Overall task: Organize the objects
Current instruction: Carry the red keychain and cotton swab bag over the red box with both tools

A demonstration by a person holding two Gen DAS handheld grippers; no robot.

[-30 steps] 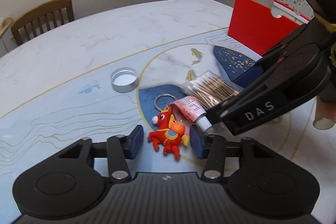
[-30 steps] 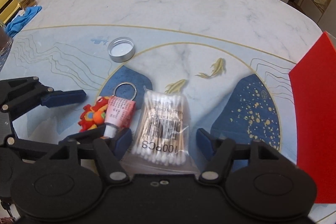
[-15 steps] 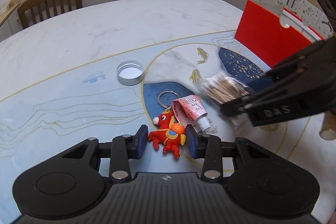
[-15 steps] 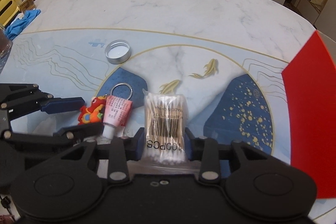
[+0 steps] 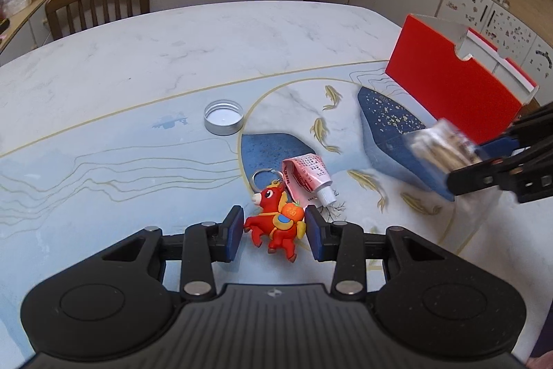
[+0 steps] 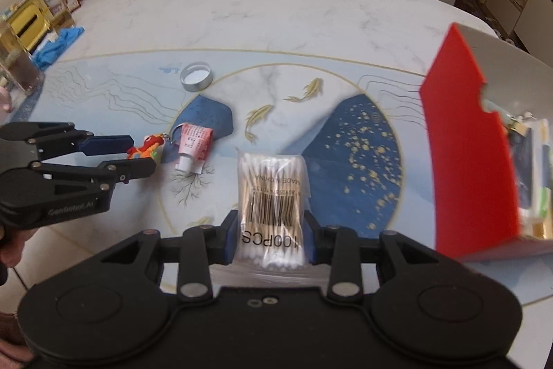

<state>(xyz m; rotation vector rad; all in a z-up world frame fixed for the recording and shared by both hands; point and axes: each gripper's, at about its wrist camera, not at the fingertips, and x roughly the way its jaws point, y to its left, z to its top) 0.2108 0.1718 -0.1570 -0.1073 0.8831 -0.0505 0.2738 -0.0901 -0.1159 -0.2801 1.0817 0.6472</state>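
My right gripper is shut on a clear pack of cotton swabs and holds it above the table; the pack shows blurred in the left wrist view. My left gripper is shut on a red horse keychain, whose ring lies by a small pink tube. In the right wrist view the left gripper holds the keychain next to the tube. A red open box stands at the right, with items inside.
A silver jar lid lies open side up on the table, also in the right wrist view. Blue cloth, a gold box and a glass sit at the far left. A wooden chair stands beyond the table.
My right gripper closed on the swab pack, lifted it and carried it right toward the red box. My left gripper closed on the horse keychain.
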